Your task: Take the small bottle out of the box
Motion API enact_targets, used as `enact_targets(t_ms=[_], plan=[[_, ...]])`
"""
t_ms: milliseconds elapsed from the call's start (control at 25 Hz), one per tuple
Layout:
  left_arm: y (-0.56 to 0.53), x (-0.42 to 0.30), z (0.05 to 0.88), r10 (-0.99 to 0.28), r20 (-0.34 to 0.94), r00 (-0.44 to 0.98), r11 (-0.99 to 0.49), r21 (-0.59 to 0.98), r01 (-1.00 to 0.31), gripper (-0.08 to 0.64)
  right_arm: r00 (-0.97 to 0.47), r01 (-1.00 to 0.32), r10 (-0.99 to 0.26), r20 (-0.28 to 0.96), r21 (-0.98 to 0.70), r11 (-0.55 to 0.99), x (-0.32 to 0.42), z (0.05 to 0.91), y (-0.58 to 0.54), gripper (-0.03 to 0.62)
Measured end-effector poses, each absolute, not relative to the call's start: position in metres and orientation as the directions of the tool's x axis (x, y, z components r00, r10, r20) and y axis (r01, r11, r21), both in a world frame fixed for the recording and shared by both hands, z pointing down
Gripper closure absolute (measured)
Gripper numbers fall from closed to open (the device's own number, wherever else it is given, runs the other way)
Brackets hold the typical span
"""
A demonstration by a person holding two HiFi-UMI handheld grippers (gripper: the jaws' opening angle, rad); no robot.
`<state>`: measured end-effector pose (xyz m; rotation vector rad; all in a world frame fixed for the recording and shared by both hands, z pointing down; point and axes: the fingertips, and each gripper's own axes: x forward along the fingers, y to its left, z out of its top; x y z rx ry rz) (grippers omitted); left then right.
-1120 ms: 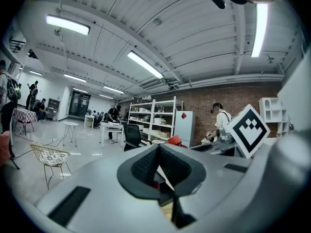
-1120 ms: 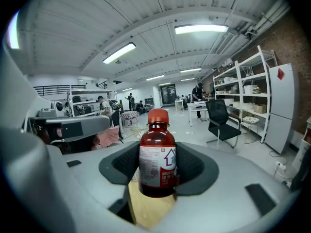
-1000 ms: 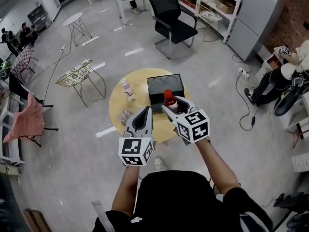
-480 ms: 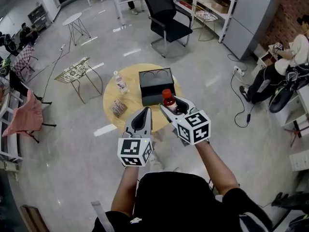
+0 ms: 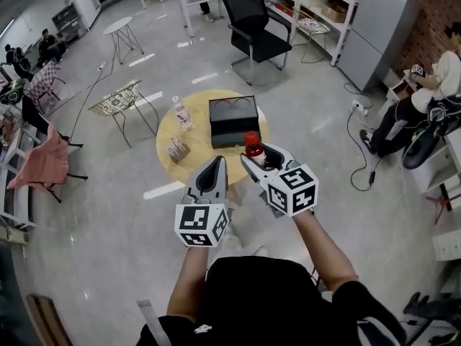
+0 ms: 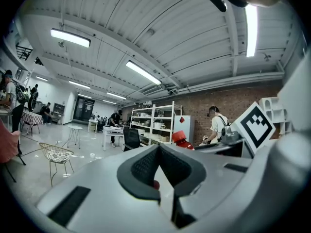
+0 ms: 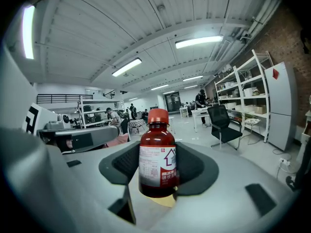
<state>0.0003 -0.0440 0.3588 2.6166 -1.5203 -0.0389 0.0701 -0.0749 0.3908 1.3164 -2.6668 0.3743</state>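
The small brown bottle (image 7: 157,162) with a red cap stands upright between the jaws of my right gripper (image 7: 158,181), which is shut on it. In the head view the bottle (image 5: 251,143) and right gripper (image 5: 261,158) hang in the air, nearer to me than the black box (image 5: 233,123). That box sits open on the round wooden table (image 5: 196,141). My left gripper (image 5: 212,173) is beside the right one, also off the table. Its jaws (image 6: 158,174) meet with nothing between them. The bottle's red cap (image 6: 180,138) shows in the left gripper view.
On the table's left side stand a clear plastic bottle (image 5: 179,112) and a small packet (image 5: 177,148). A black office chair (image 5: 252,27) stands beyond the table, and a wire chair (image 5: 119,103) to its left. A person (image 5: 425,99) sits at the far right. Shelves line the back wall.
The right gripper and its bottle have come away from the box toward me. The table and box now sit farther off and to the left. The left gripper stays shut alongside.
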Motion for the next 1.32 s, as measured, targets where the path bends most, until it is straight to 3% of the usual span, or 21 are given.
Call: enact_targets(t_ms=[1320], plan=[[0.009,0.007,0.361,-0.876,0.031,0.482,-0.477,0.1,-0.873,0.551,-0.627,-0.779,-0.75,0.21,-0.156,0.607,0.076,0.391,-0.019,0.379]])
